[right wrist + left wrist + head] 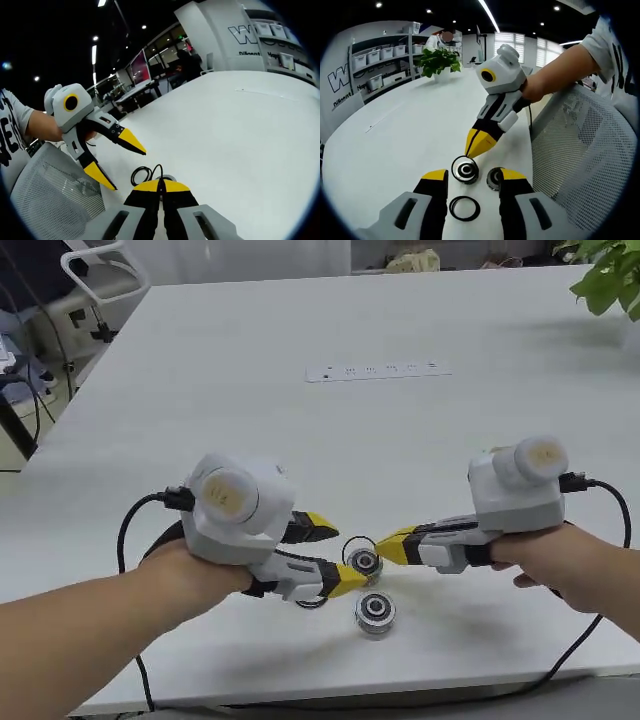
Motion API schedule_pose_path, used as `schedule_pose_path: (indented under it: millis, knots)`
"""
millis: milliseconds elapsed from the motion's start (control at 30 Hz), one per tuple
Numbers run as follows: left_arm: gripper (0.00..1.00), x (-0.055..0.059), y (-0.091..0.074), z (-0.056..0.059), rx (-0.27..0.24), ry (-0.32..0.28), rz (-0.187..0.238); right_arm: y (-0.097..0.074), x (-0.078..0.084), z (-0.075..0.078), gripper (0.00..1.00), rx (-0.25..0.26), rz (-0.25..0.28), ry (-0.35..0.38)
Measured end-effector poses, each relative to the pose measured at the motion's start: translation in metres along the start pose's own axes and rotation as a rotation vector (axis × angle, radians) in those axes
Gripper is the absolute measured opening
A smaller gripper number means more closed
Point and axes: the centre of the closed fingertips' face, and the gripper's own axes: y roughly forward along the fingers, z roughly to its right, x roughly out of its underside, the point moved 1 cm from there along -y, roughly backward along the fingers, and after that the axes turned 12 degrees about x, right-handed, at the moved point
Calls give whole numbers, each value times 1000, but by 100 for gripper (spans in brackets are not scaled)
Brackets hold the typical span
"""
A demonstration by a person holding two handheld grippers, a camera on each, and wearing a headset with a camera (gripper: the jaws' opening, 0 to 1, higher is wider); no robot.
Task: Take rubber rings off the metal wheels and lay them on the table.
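Right gripper (159, 186): jaws clenched, tips together, apparently pinching a thin black rubber ring (134, 176) that stands up as a slack loop off the far wheel (465, 170). In the left gripper view its yellow tip touches that wheel's upper edge. Left gripper (474, 175): jaws spread wide and holding nothing, straddling the space just in front of both wheels. It looks placed to steady the far wheel, though no contact can be made out.

Progress, as judged: one freed ring (450, 208) already lies flat on the table (300, 420), between the left jaws and close to the person. The pinched ring is partly lifted but not clear of its wheel. Whether the near wheel (375, 610), beside the far one and apart from it, carries a ring cannot be told. Remaining: pull the looped ring fully off and lay it down.

Containers: the rings rest directly on the bare white table top.
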Motion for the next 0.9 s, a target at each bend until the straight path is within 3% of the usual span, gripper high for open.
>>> schedule_pose_path:
  millis: [333,500,900]
  knots:
    - [47,-2,-20,5,-13,11,30,0,-6,-12,0,-25,6,-2]
    - [50,6,-29,7,-22,20,20,2,-7,-20,0,-42,5,-6]
    - [56,17,-51,6,-63,-8,44,11,-8,-29,0,-66,-9,0]
